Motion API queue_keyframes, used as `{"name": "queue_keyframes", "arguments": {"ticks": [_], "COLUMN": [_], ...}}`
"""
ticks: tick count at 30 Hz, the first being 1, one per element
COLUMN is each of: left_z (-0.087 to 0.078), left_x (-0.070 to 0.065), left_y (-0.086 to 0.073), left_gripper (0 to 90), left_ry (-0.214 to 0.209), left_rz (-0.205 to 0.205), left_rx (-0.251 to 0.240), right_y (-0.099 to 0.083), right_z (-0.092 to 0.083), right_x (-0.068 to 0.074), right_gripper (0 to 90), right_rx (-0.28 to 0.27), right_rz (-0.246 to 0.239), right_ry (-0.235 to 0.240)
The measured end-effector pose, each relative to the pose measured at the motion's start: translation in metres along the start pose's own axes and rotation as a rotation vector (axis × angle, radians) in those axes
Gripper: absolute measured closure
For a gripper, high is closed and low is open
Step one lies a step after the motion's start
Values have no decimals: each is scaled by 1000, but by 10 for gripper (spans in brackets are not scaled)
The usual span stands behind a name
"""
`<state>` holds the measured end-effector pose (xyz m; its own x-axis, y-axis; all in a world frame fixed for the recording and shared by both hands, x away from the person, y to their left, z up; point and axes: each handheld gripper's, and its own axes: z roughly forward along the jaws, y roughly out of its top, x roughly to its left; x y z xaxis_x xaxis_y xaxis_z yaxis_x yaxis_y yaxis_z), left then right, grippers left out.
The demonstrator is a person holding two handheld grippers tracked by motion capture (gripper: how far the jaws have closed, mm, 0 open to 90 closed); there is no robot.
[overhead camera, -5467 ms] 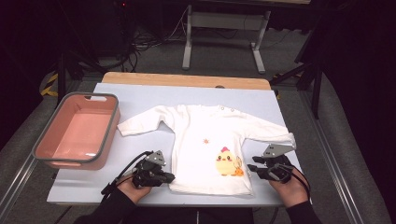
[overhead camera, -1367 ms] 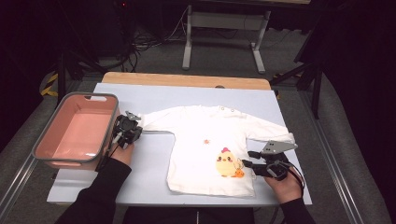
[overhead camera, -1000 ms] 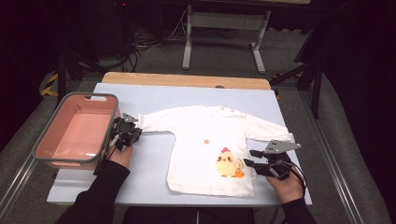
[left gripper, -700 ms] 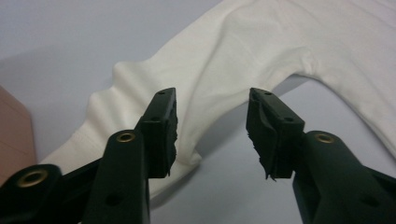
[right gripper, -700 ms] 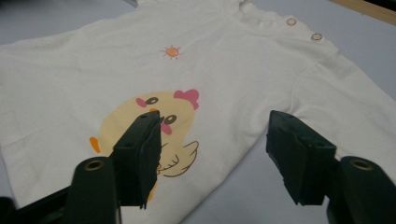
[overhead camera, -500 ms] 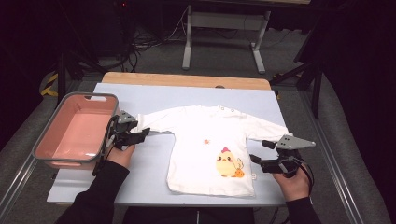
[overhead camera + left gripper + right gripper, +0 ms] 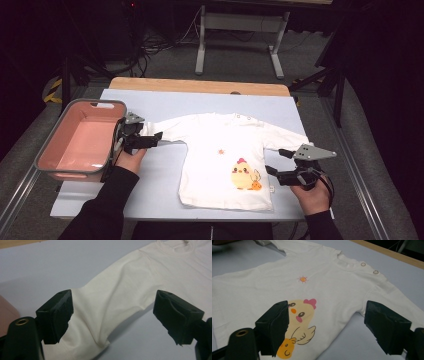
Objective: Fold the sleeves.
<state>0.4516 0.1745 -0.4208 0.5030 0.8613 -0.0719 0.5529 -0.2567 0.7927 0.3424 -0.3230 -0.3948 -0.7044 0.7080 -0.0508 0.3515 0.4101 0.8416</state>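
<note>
High view: the white shirt point(image 7: 225, 160) lies flat on the table point(image 7: 165, 175). The left hand-held gripper point(image 7: 150, 141), jaws just opened, straddles its sleeve end; the right hand-held gripper point(image 7: 275, 162), likewise spread, sits at its side edge.

The shirt point(image 7: 225, 160) was cream-white, printed with a yellow chick point(image 7: 243, 175) wearing a pink comb and a small orange sun point(image 7: 220, 151). The basin point(image 7: 80, 142) was salmon pink with a grey rim. The counter point(image 7: 165, 170) was pale lavender-grey, edged in tan wood.
</note>
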Motion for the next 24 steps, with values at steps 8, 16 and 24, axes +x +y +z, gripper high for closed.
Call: {"name": "queue_keyframes", "arguments": {"ticks": [8, 16, 24], "left_z": [6, 19, 26], "left_x": [2, 8, 16], "left_y": [18, 30, 37], "left_gripper": [150, 134, 137], "left_ry": [-3, 3, 9], "left_rz": [14, 11, -3], "left_rx": [26, 71, 115], "right_y": [0, 0, 0], "right_z": [3, 1, 0], "right_x": [1, 0, 1], "right_gripper": [199, 198, 197], "right_rx": [1, -7, -12], "right_rz": [-3, -5, -9], "right_ry": [12, 11, 19]}}
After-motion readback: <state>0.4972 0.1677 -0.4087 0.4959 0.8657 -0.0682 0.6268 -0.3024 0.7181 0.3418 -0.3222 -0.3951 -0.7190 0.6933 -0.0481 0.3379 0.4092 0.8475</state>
